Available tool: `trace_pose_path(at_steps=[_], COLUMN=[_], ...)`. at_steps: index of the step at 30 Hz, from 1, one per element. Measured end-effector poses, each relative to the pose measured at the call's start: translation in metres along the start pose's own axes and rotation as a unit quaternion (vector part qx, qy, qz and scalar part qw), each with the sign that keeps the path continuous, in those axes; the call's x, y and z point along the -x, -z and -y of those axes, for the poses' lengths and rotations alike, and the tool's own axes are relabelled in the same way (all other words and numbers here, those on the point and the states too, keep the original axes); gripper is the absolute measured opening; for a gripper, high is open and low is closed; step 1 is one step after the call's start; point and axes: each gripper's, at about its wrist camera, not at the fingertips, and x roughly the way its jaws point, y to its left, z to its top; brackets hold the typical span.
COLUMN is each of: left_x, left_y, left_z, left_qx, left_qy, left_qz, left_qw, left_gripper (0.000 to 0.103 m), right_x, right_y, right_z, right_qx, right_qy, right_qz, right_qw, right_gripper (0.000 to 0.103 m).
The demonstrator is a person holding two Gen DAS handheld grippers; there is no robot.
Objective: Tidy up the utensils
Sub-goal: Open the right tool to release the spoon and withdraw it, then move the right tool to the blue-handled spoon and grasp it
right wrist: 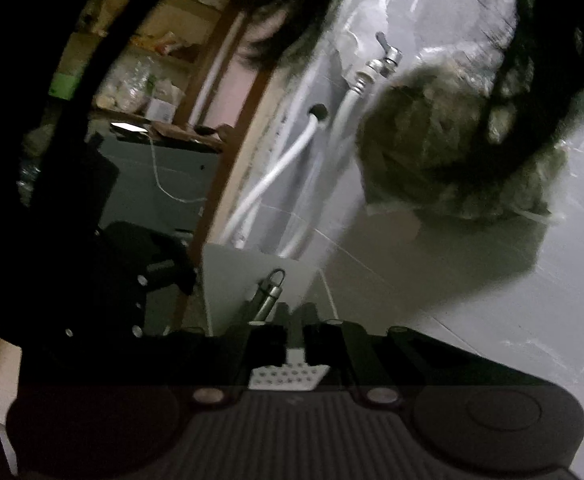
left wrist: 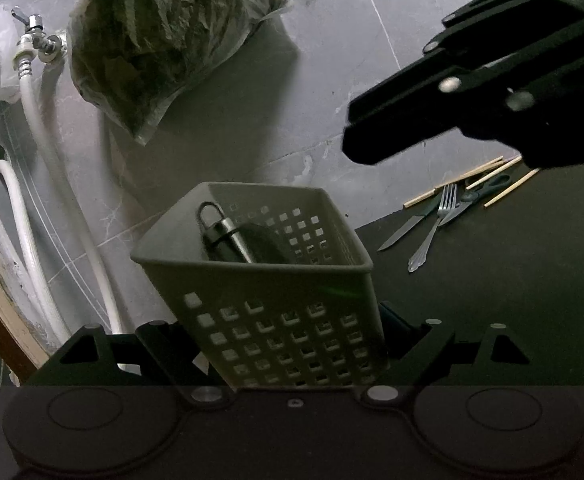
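Observation:
My left gripper [left wrist: 288, 340] is shut on a pale perforated utensil basket [left wrist: 260, 269], one finger on each side wall, and the basket tilts. Inside it leans a dark-headed utensil with a metal loop handle [left wrist: 228, 236]. On the dark table [left wrist: 512, 300] to the right lie a fork [left wrist: 432, 232], a knife [left wrist: 402, 232], green-handled scissors [left wrist: 480, 192] and several wooden chopsticks [left wrist: 452, 180]. My right gripper [left wrist: 352, 140] hovers above and to the right of the basket. In the right wrist view its fingertips [right wrist: 295, 320] stand slightly apart over the basket [right wrist: 236, 276], with nothing between them, close to the loop handle [right wrist: 270, 298].
A crinkled plastic bag of greenish stuff [left wrist: 160, 44] hangs against the grey tiled wall behind the basket. A tap [left wrist: 36, 36] with white hoses [left wrist: 40, 160] is at the left. Cluttered shelves [right wrist: 152, 60] show beyond a wooden door frame.

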Motion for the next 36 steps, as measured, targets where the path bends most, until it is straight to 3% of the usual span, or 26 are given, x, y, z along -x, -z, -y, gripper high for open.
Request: trace_pose_path(at_steps=[1, 4, 5, 10, 13, 20, 27, 33, 36], left_x=[0.000, -0.002, -0.002, -0.004, -0.005, -0.005, -0.005, -0.003, -0.002], left_y=[0.000, -0.001, -0.001, -0.003, -0.002, -0.001, 0.001, 0.005, 0.007], left_z=[0.000, -0.001, -0.001, -0.003, -0.004, -0.008, -0.017, -0.027, -0.031], left_qx=[-0.001, -0.001, -0.001, -0.001, -0.002, -0.002, 0.003, 0.011, 0.013], left_qy=[0.000, 0.002, 0.003, 0.006, 0.007, 0.010, -0.003, -0.018, -0.022], left_qz=[-0.001, -0.006, -0.007, -0.011, -0.010, -0.013, -0.023, -0.031, -0.033], left_qw=[1.0000, 1.0000, 1.0000, 0.9999, 0.9999, 0.9999, 0.9997, 0.9993, 0.9991], left_gripper=[0.089, 0.089, 0.089, 0.089, 0.089, 0.089, 0.089, 0.089, 0.089], right_x=[0.000, 0.003, 0.003, 0.005, 0.006, 0.000, -0.018, -0.056, -0.081], right_y=[0.001, 0.003, 0.003, 0.003, 0.002, 0.007, 0.029, 0.054, 0.064], right_z=[0.001, 0.003, 0.004, 0.009, 0.010, 0.019, 0.025, 0.048, 0.055], right_qx=[-0.001, -0.008, -0.012, -0.027, -0.034, -0.089, -0.146, -0.279, -0.310], right_qy=[0.005, 0.028, 0.036, 0.071, 0.088, 0.137, 0.128, 0.092, 0.081], right_qz=[-0.004, -0.016, -0.021, -0.048, -0.063, -0.105, -0.151, -0.189, -0.203], right_qw=[1.000, 0.999, 0.999, 0.996, 0.994, 0.981, 0.969, 0.937, 0.925], right_gripper=[0.032, 0.055, 0.057, 0.088, 0.096, 0.101, 0.102, 0.102, 0.093])
